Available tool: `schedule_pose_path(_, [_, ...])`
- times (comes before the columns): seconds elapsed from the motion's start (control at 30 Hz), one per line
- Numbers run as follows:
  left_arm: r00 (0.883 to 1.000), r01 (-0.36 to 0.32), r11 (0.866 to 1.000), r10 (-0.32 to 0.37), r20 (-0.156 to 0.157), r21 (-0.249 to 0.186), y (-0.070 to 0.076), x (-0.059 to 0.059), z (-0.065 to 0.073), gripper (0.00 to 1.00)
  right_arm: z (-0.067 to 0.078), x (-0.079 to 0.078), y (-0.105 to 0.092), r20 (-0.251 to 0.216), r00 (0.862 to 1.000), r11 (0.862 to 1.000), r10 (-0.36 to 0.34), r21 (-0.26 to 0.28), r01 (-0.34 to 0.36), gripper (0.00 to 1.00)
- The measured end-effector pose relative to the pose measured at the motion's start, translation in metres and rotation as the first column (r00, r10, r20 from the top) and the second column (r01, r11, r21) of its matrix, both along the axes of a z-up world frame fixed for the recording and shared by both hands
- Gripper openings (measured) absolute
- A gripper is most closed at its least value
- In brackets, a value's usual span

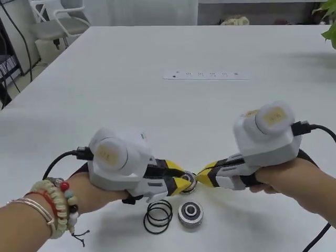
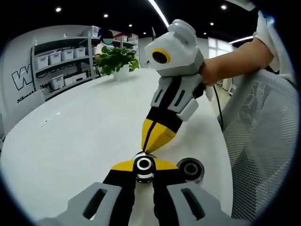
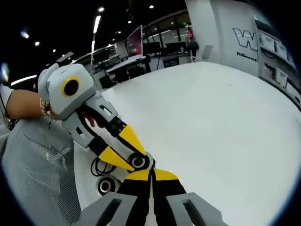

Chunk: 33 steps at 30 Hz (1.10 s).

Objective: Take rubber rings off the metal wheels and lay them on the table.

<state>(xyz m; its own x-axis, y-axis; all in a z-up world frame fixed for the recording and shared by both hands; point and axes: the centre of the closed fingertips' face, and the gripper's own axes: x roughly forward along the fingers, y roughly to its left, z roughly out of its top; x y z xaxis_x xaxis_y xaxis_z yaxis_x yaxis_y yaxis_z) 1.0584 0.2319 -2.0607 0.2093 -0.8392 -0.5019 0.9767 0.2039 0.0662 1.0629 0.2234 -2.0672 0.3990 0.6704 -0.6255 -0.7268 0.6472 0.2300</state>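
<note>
Clamping metal wheel (image 2: pixel 144 168) in left gripper (image 1: pixel 182 184), you set right gripper (image 1: pixel 202 177), jaws closed, at its rim; what they pinch, cannot tell. Loose rubber rings (image 1: pixel 158 215), second wheel (image 1: pixel 190 214) lie on table (image 1: pixel 184 115) just nearer you than held wheel. Steady wheel, peel rubber outward slowly.

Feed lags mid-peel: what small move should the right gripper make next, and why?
Probably ease the right gripper away from the left gripper. Its shut tips touch the rim of the metal wheel the left one clamps. Whether they grip anything is unclear, so pull slowly.
</note>
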Motion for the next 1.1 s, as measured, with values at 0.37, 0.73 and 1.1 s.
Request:
schedule_pose_path(0.37, [0.999,0.018,1.000,-0.018,0.030,0.013,0.000,-0.001,0.000,0.08,0.002,-0.003,0.005,-0.016,1.000,1.000,-0.008,0.017,0.008,0.00])
schedule_pose_path(0.73, [0.999,0.019,1.000,-0.019,0.026,0.008,0.000,-0.001,0.000,0.08,0.007,-0.006,0.009,-0.026,1.000,0.999,-0.004,0.035,0.005,0.00])
schedule_pose_path(1.1, [1.000,0.005,1.000,-0.005,0.011,-0.009,0.000,0.000,0.000,0.08,0.015,-0.007,0.014,-0.012,1.000,0.998,0.012,0.065,-0.011,0.00])
